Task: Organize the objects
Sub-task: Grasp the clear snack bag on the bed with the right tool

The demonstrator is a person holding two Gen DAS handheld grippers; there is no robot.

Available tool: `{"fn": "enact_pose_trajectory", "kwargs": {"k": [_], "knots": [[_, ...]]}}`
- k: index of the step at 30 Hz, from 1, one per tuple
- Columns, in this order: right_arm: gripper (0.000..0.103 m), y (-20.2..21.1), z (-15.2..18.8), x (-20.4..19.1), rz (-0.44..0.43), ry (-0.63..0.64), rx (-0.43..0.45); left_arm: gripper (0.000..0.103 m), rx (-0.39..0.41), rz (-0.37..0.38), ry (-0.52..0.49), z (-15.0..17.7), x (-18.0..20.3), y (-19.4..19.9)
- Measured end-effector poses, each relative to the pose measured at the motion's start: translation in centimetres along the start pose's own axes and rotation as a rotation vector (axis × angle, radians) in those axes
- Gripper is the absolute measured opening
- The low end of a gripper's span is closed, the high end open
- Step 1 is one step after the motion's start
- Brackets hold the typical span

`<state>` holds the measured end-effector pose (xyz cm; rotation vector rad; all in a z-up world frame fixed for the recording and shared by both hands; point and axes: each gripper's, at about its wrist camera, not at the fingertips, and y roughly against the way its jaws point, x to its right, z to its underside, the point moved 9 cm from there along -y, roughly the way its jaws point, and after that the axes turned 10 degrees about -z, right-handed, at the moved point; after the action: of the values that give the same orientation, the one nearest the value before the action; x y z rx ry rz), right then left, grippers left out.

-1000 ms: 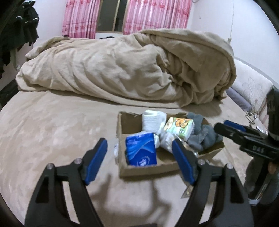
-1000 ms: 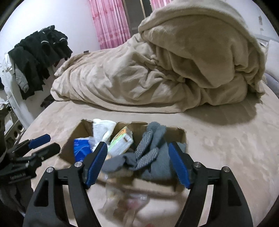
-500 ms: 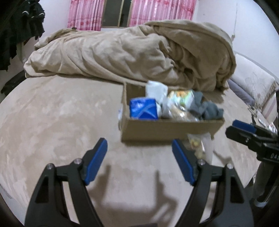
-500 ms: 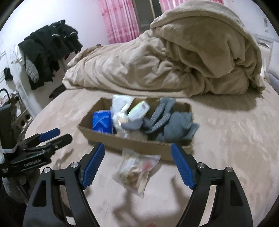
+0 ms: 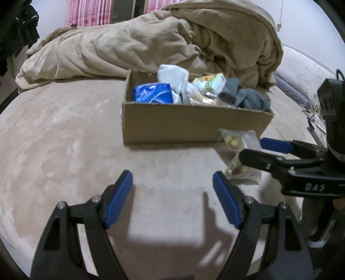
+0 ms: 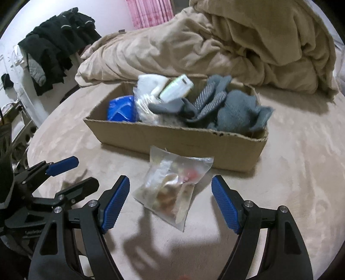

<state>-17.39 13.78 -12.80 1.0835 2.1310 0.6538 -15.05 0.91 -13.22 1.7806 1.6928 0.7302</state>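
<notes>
A cardboard box [image 5: 194,125] [image 6: 179,140] sits on the beige bed. It holds a blue tissue pack [image 5: 153,93] [image 6: 120,109], white socks [image 5: 172,74], a green-white carton [image 5: 210,83] [image 6: 176,88] and grey socks [image 5: 248,98] [image 6: 232,109]. A clear snack bag [image 6: 172,189] [image 5: 239,148] lies on the bed in front of the box. My right gripper [image 6: 170,193] is open, its jaws on either side of the bag's near end. My left gripper [image 5: 172,189] is open and empty, short of the box.
A crumpled beige duvet [image 5: 161,41] [image 6: 226,38] is piled behind the box. Dark clothes [image 6: 56,43] hang at the left. A pillow [image 5: 306,79] lies at the right. Pink curtains [image 5: 90,10] cover the far wall.
Both grippers have pulled back and dropped lower, away from the box. The snack bag, blurred under the right gripper before, now lies on the bed in front of the box.
</notes>
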Motion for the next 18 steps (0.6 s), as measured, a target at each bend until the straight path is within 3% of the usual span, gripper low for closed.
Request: {"fn": "enact_pose_trajectory", "kwargs": {"k": [4, 7, 12, 18], "knots": [[0.075, -1.5, 0.6, 0.1, -0.017, -0.008, -0.029, 0.078, -0.014, 0.006, 0.005, 0.2, 0.1, -0.6], [0.061, -2.4, 0.9, -0.2, -0.03, 0.0, -0.041, 0.078, -0.014, 0.009, 0.0, 0.1, 0.3, -0.8], [0.052, -2.2, 1.0, -0.7, -0.029, 0.028, -0.039, 0.078, -0.019, 0.022, -0.004, 0.0, 0.7, -0.4], [0.051, -0.3, 0.2, -1.2, -0.034, 0.029, -0.005, 0.078, 0.005, 0.02, 0.02, -0.8, 0.2, 0.8]]}}
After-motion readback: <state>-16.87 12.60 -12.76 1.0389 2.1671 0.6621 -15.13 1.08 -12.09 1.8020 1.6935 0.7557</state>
